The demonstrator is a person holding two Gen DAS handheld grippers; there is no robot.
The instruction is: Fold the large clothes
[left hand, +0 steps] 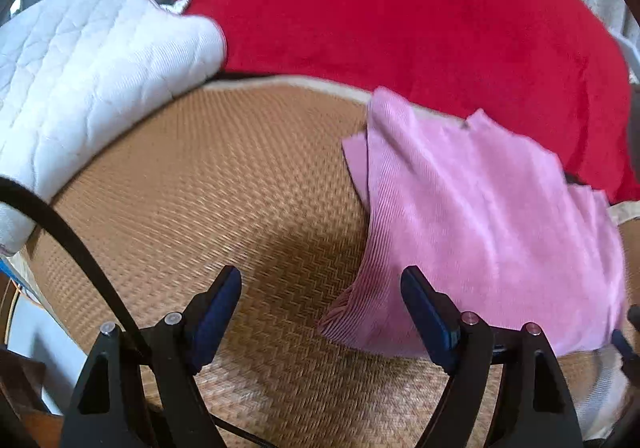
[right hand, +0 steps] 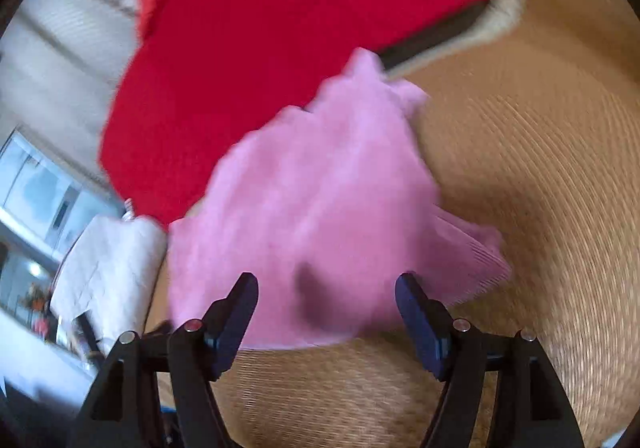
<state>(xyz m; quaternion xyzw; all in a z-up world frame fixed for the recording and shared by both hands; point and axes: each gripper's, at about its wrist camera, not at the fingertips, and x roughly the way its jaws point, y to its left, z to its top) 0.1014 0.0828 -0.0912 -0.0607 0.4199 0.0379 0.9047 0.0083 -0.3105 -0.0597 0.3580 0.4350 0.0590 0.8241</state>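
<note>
Woven mat (left hand: 224,184) under pink garment (left hand: 480,216), red blanket (left hand: 400,8) behind; both grippers' fingers (left hand: 216,312) apart, empty.

You see a pink garment (left hand: 472,224) with fine ribbed lines, lying on a tan woven mat (left hand: 224,184) with a small herringbone pattern. Behind the mat there is a plain red cloth (left hand: 400,8). Left of the mat, a white quilted pad (left hand: 88,60) shows stitched diamond shapes. Your gripper fingers (left hand: 218,312) are black with dark blue pads.

Woven straw mat (left hand: 224,184) underfoot; red blanket (left hand: 400,8) behind; white quilted pad (left hand: 80,60) beside.
</note>
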